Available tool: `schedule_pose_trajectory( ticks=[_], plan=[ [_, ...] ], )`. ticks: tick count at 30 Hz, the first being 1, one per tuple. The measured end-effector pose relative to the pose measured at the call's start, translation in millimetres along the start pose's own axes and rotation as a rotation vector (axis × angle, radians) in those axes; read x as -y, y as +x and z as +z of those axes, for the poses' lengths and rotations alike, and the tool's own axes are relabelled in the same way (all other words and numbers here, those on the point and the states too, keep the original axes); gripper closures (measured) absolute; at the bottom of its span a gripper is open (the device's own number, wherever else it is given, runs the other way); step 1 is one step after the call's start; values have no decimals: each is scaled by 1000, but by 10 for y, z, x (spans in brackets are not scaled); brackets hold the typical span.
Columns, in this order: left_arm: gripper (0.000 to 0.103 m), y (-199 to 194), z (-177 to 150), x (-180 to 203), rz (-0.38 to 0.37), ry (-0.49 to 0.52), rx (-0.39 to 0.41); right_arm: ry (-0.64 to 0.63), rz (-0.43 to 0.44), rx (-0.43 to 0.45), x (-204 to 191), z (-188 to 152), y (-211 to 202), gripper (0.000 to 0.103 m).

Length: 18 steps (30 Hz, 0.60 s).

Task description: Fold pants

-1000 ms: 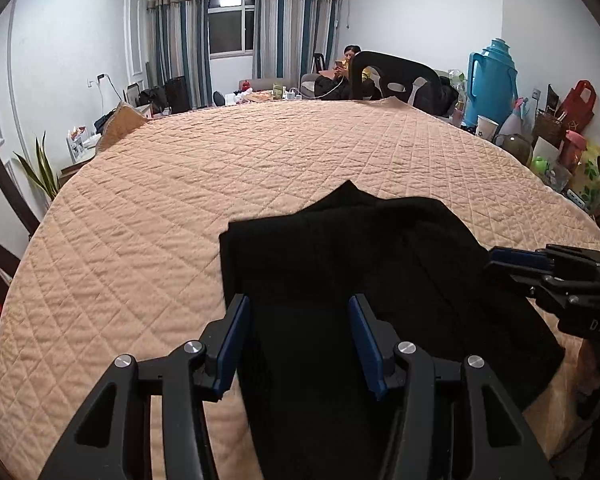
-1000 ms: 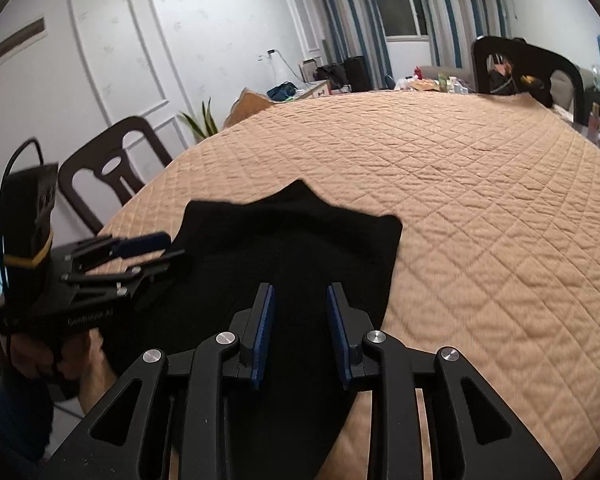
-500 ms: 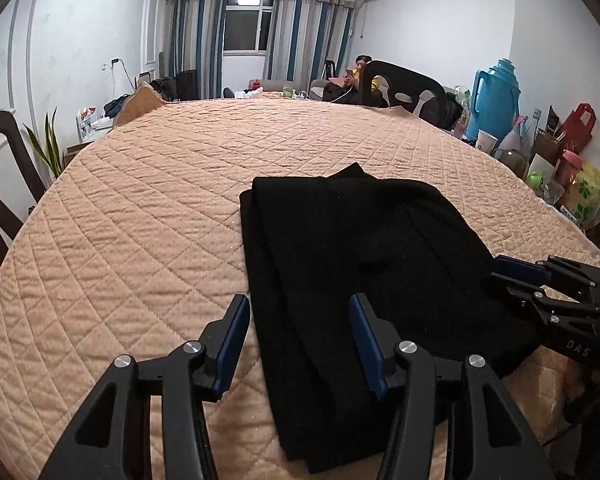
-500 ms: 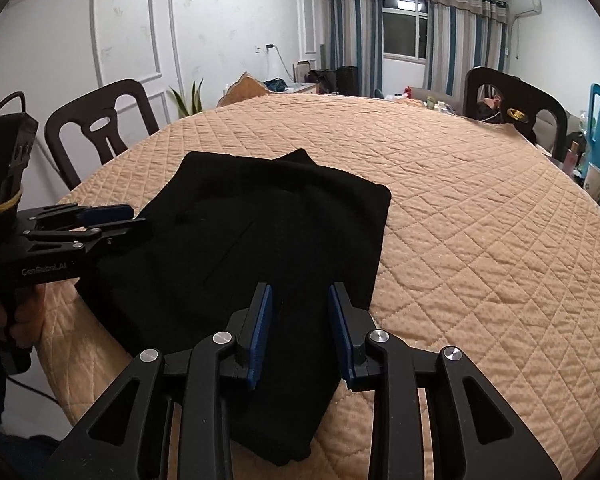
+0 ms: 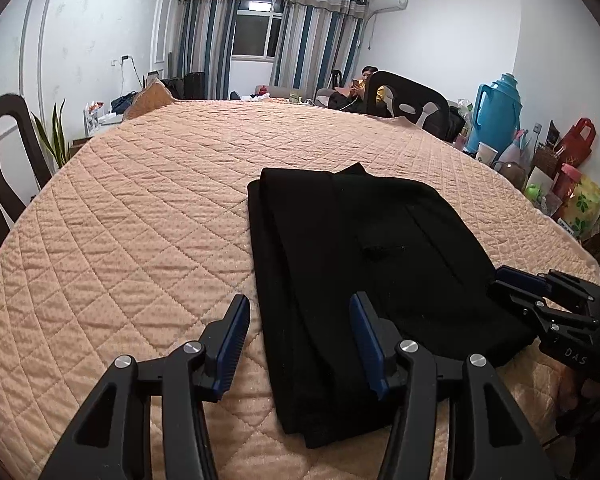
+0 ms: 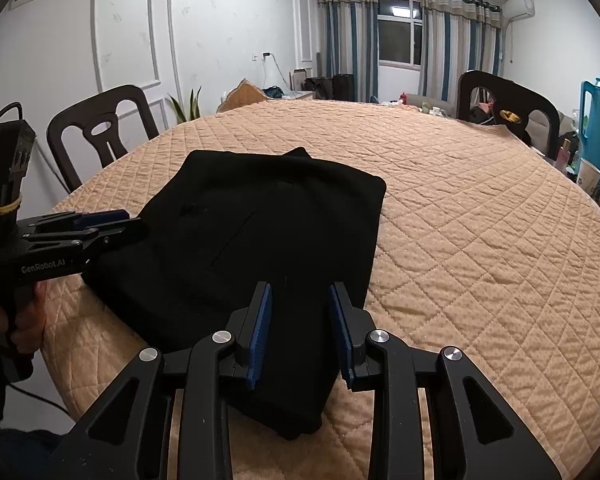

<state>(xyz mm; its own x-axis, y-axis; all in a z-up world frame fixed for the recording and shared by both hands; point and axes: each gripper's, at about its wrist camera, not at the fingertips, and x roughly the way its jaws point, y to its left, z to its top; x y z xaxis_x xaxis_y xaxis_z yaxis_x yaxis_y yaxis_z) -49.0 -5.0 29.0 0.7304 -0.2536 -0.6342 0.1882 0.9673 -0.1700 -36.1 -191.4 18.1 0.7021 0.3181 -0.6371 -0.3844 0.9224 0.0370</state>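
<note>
The black pants (image 5: 364, 248) lie folded in a flat stack on the quilted peach table cover (image 5: 140, 208), near the table's front edge; they also show in the right wrist view (image 6: 268, 232). My left gripper (image 5: 298, 336) is open and empty, held above the stack's near left edge. My right gripper (image 6: 300, 320) is open and empty, over the stack's near right corner. Each gripper shows in the other's view: the right one (image 5: 540, 304) at the stack's right edge, the left one (image 6: 84, 228) at its left edge.
Dark chairs stand at the left (image 6: 100, 128) and far side (image 5: 408, 104) of the round table. A blue thermos (image 5: 498, 116), cups and bags crowd a shelf at the right. A person (image 5: 366, 80) sits far back. A plant (image 5: 56, 140) stands at the left.
Both grippers have pulled back toward the front edge and risen, so more of the folded pants shows. The right gripper's jaws have opened wider. The pants lie still.
</note>
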Motion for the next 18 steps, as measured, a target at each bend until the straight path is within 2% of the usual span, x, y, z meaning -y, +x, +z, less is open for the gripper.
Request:
schedule_pose_trajectory(
  ticks=[3, 6, 9, 12, 14, 18],
  plan=[
    [47, -27, 19, -61, -37, -13, -11, 30, 52, -13, 91, 18, -42, 73],
    [46, 4, 104, -122, -54, -21, -35, 133, 154, -35, 315, 82, -25, 71],
    [46, 111, 226, -162, -69, -27, -55, 242, 194, -51, 551, 163, 77, 62],
    [46, 298, 316, -229, -131, -90, -113, 346, 240, -119, 759, 202, 304, 62],
    [46, 378, 351, -261, -170, -137, -148, 425, 297, -117, 878, 225, 378, 61],
    [44, 504, 406, -270, -203, -178, -147, 448, 340, -140, 891, 294, 493, 61]
  ],
)
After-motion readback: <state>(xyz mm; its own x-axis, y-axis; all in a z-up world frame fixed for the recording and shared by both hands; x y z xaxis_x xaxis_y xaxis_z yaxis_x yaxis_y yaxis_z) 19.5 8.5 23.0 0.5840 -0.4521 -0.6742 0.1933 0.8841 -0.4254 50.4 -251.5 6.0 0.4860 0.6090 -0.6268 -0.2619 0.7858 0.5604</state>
